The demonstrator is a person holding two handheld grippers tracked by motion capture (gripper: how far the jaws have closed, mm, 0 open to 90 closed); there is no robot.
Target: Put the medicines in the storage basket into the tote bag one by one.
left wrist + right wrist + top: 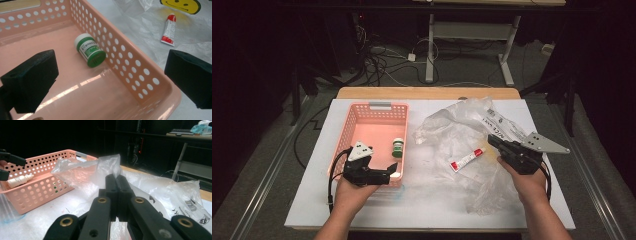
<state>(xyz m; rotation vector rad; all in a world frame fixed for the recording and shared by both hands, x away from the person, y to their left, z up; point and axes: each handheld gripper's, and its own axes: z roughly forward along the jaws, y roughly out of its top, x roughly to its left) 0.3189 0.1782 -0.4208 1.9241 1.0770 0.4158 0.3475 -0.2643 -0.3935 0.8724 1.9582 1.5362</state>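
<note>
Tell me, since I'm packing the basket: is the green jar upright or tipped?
Tipped: the green jar lies on its side in the pink basket.

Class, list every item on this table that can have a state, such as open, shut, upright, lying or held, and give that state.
Pink basket: upright on the table, open-topped.
Green bottle: lying on its side in the basket, cap on.
Plastic bag: crumpled, one fold pinched and raised.
Red-and-white tube: lying flat by the bag, capped.
Left gripper: open, nothing between the pads.
Right gripper: shut on the plastic bag.
</note>
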